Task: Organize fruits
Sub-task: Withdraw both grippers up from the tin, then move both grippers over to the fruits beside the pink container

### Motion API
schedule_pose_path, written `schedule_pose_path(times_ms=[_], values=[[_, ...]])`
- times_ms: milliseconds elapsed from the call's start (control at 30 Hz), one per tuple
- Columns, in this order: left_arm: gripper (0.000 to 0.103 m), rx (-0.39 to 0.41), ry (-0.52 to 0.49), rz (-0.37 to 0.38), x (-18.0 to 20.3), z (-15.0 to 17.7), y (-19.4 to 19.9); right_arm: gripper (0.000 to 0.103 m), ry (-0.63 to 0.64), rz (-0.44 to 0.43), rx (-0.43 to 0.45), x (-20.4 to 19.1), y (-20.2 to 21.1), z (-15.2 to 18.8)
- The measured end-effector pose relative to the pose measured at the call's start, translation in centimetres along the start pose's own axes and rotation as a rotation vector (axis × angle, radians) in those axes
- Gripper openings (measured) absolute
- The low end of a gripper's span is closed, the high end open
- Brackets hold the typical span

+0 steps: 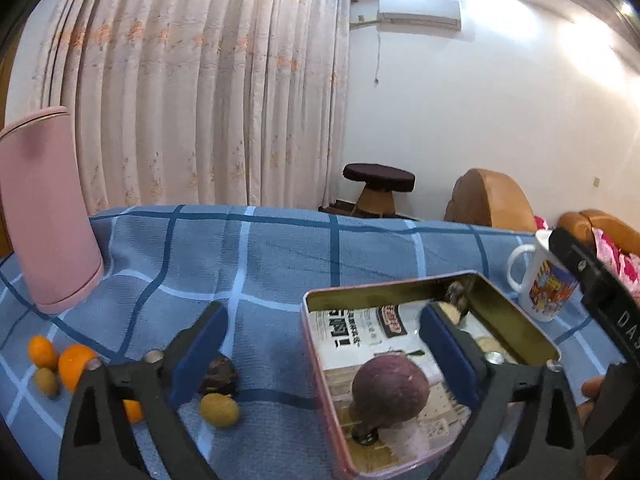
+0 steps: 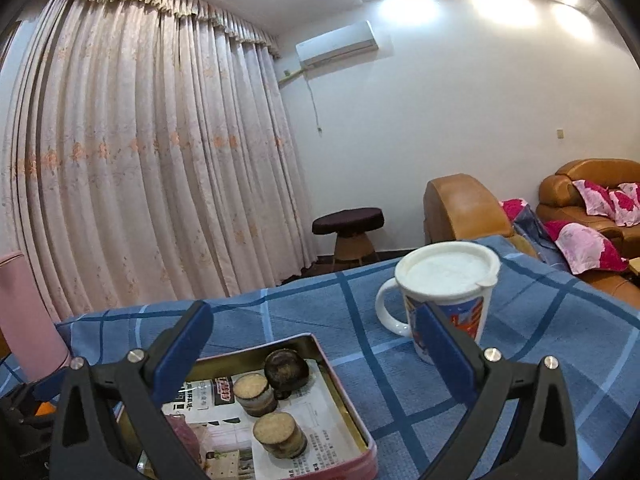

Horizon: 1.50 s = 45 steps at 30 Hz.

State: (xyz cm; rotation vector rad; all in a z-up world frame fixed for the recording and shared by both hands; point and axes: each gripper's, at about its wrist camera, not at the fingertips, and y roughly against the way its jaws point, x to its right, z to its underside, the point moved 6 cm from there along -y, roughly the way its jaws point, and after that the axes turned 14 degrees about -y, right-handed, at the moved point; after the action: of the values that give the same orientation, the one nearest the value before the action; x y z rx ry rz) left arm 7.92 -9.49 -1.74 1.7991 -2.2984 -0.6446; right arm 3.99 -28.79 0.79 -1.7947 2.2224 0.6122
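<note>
The left gripper (image 1: 320,344) has wide jaws holding nothing; the round purple fruit (image 1: 390,388) lies in the pink-rimmed metal tin (image 1: 516,320); the right gripper (image 2: 316,352) is likewise wide and empty above that tin (image 2: 352,412); orange and yellow-green small fruits (image 1: 76,364) lie on the blue checked cloth (image 1: 280,256).

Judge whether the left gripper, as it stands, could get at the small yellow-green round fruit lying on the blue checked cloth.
Probably yes. The left gripper is open and empty, and the yellow-green fruit lies uncovered just inside its left finger, though a dark fruit touches it and might be nudged.

Pleated pink curtains (image 2: 140,168), white wall (image 2: 460,112), air conditioner (image 2: 337,43), tan sofa (image 2: 580,184), stool (image 2: 347,220).
</note>
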Motion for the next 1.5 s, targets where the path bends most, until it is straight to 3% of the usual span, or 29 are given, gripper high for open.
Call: schedule_pose_path(times_ms=[333,533,867,1067,1167,1300,1500], values=[[0.101,-0.016,-0.010,-0.006,-0.5,0.8,1.1,0.103,0.024,0.041,0.060,-0.4,2.1,-0.1],[0.101,-0.024,0.005,-0.079,-1.6,1.4,2.1,0.103,0.035,0.051,0.104,-0.8,3.5,-0.1],[0.101,-0.144,0.036,0.007,-1.9,3.9,2.2,0.103,0.064,0.067,0.144,-2.0,5.5,0.3],[0.101,-0.249,0.052,0.104,-2.6,6.4,2.9,0.103,0.093,0.050,0.129,-3.5,6.1,1.1],[0.101,-0.250,-0.005,0.030,-4.3,6.6,3.8,0.103,0.111,0.021,0.095,-5.1,6.4,2.1],[0.101,-0.176,0.003,-0.061,-8.8,5.7,5.3,0.103,0.149,-0.044,0.061,-8.2,6.8,3.7],[0.101,-0.165,-0.043,-0.198,-15.7,5.6,4.7,0.103,0.176,-0.142,-0.111,-13.2,5.8,7.5]])
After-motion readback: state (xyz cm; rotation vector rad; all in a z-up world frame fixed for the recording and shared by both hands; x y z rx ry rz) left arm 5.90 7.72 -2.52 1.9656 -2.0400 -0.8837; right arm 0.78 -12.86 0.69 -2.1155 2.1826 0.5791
